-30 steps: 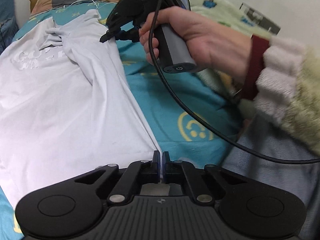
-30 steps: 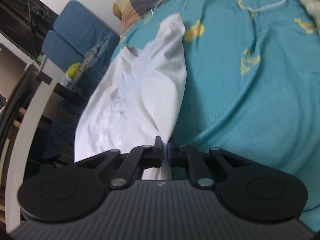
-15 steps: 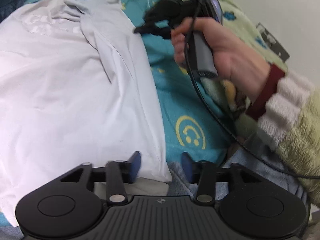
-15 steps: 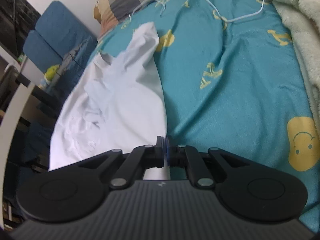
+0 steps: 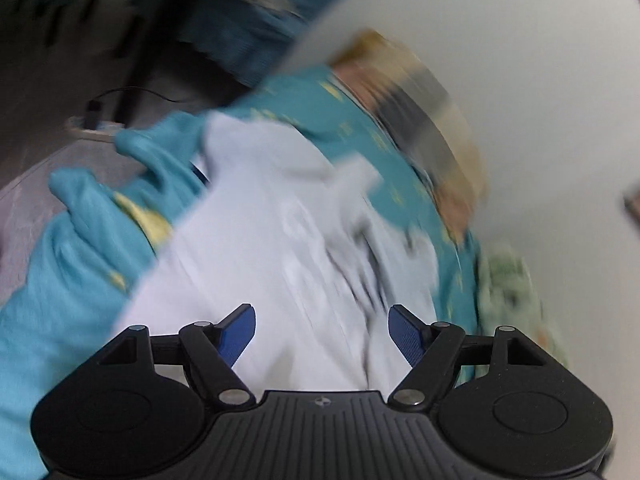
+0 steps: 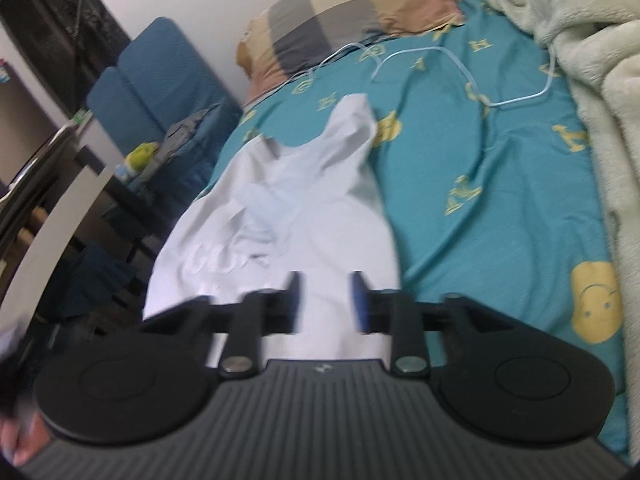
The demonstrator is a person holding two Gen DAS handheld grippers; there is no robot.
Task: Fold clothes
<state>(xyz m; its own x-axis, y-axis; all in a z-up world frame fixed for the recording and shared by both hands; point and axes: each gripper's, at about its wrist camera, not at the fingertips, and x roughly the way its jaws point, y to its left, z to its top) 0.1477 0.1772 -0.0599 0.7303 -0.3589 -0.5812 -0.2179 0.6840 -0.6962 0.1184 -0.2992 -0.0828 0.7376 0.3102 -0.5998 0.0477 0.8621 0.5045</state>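
A white T-shirt (image 6: 304, 216) lies lengthwise on the teal bedsheet (image 6: 500, 200), its right side folded over the middle and one sleeve pointing toward the pillow. In the blurred left wrist view the same shirt (image 5: 280, 248) spreads below my left gripper (image 5: 322, 330), whose jaws are opening wide with nothing pinched between the blue pads. My right gripper (image 6: 325, 304) hovers over the shirt's near part; its jaws are opening too, and the cloth lies beneath them, not gripped.
A checked pillow (image 6: 348, 12) sits at the head of the bed, with a white cable (image 6: 460, 68) looping across the sheet. A fluffy pale blanket (image 6: 592, 80) lines the right side. Blue cushions (image 6: 160, 92) and dark furniture stand off the bed's left edge.
Both grippers have let go of the shirt edge and opened. The left gripper swung fast across the bed and rolled, so its view is blurred. The right gripper rose a little.
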